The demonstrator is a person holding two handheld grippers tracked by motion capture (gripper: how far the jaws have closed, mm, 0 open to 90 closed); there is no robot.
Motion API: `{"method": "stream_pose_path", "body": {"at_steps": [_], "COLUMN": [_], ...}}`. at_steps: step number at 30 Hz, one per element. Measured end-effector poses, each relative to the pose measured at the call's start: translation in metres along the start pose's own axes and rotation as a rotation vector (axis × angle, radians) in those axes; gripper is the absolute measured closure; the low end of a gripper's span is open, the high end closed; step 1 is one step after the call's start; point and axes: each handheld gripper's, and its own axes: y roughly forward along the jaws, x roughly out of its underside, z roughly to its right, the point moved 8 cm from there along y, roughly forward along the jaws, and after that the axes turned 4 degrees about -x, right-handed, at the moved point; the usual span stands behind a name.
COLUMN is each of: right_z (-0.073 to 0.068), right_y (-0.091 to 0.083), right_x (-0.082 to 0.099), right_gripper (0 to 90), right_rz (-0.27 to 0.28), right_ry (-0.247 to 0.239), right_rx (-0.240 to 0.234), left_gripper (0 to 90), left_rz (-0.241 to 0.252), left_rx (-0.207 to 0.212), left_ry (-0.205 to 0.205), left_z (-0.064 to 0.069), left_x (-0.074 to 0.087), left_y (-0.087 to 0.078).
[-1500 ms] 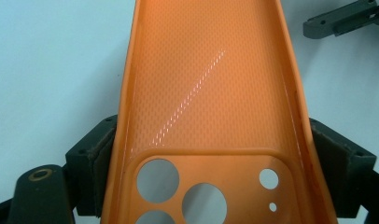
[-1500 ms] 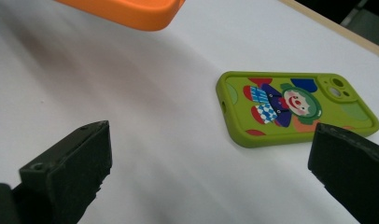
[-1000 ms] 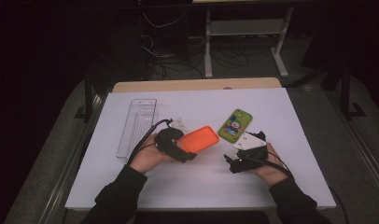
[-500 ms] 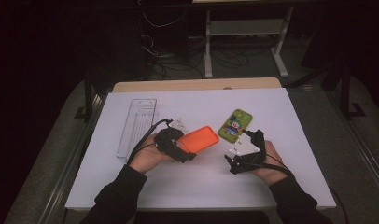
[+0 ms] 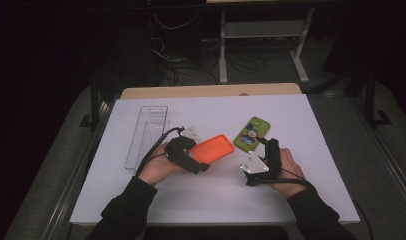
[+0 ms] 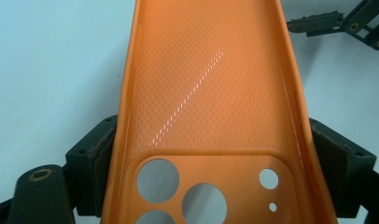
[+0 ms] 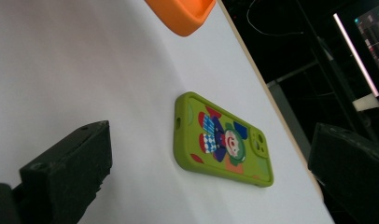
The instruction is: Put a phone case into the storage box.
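Nearby, one clear plastic tray lies on the white counter, out past the left gripper on its far left side; nothing can be seen inside it. An orange phone case is the other hollow thing, and it is empty too: in the left gripper view its textured inside lies bare, with the camera cut-outs nearest the lens. The left jaws are clamped on this case, one pad against each long side wall at the camera end, so the case juts forward from between them, away from the hand.

A green phone case with a cartoon clown figure lies flat on the counter just ahead of the right gripper. In the right gripper view that case sits in the gap between the two black jaws, which stand wide apart and touch nothing.

By count: two phone cases, one orange and one green; one clear tray; two grippers, one in each hand.
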Motion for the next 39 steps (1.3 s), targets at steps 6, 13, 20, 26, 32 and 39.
{"method": "stream_pose_path", "body": {"at_steps": [6, 13, 20, 26, 32, 39], "right_z": [0.001, 0.002, 0.004, 0.0, -0.002, -0.004], "right_y": [0.001, -0.001, -0.001, -0.001, -0.001, 0.0], "right_x": [-0.002, -0.008, -0.013, -0.017, -0.021, -0.026], "right_gripper": [0.0, 0.0, 0.0, 0.0, 0.0, 0.0], "right_rz": [-0.004, 0.007, 0.008, 0.007, 0.017, 0.033], "right_ry": [-0.097, -0.206, -0.332, -0.409, -0.426, -0.445], "right_rx": [0.042, 0.112, 0.158, 0.189, 0.203, 0.209], "left_gripper": [15.7, 15.7, 15.7, 15.7, 15.7, 15.7], "left_rz": [0.006, -0.002, -0.013, -0.013, -0.012, -0.017], "left_rx": [0.002, 0.001, 0.002, 0.002, 0.008, 0.007], "left_ry": [-0.012, -0.011, -0.002, -0.002, -0.014, -0.006], "left_z": [0.0, -0.001, -0.002, -0.002, 0.0, 0.0], "left_x": [-0.001, 0.0, 0.001, 0.0, 0.0, -0.001], "left_y": [0.001, -0.001, -0.001, -0.002, -0.001, 0.0]}}
